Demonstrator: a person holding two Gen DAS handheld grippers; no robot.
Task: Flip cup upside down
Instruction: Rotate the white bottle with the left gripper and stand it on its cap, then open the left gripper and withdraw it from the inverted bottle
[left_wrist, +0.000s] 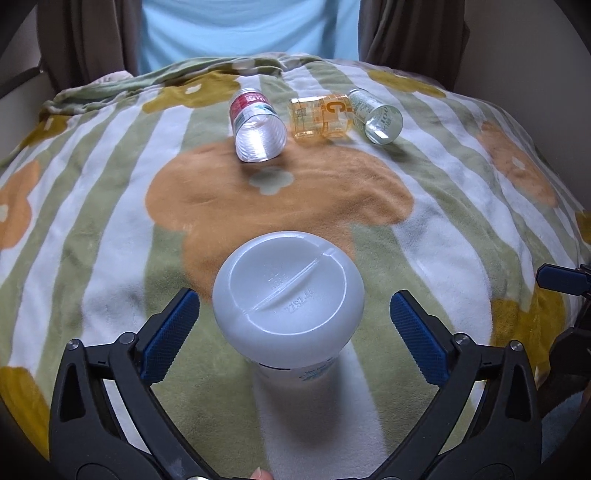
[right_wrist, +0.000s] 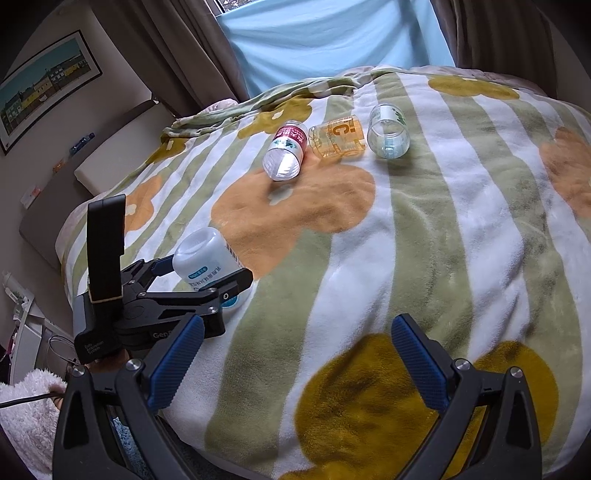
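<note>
The left gripper (left_wrist: 291, 328) is standing with its jaws apart, one blue pad (left_wrist: 168, 336) on each side of the cup (left_wrist: 288, 299) and neither pad touching it. The cup is sitting between the jaws, base up, mouth down on the blanket (left_wrist: 110, 229), leaning slightly. The right wrist view is showing the same arrangement from the side: the left gripper (right_wrist: 207, 275) is bracketing the white cup (right_wrist: 205, 258) at its lower, labelled section.

The cup is appearing as thin white plastic, so it is likely light and somewhat flexible; hard clamping could dent the wall. The surface looks smooth and the upper part is rounded, so pads placed there could slip off. The straight labelled band below the bulge is judged the better place to take hold. The soft blanket is giving an unsteady footing, so the cup may tip if nudged.

The right gripper (right_wrist: 295, 358) is hovering with its jaws apart, nothing between them, well away from the cup. Beyond both sets of jaws, three clear containers (right_wrist: 336, 142) are lying on their sides.
</note>
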